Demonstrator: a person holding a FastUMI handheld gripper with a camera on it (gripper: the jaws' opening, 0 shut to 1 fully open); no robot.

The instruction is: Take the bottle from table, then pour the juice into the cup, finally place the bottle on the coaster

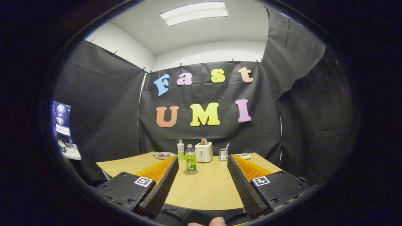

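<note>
- The gripper (pixel 202 175) was wide open and held nothing, likely because the job looked done.
- The green bottle (pixel 190 162) stood upright on the coaster (pixel 190 172), beyond the fingers.
- The cup (pixel 223 154) sat further back, near the toaster (pixel 203 152).

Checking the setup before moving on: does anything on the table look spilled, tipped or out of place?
Nothing stands out. The green-label bottle stands upright on the coaster, no spill shows on the table, and the tool is open, its fingers apart and well short of the bottle.
</note>
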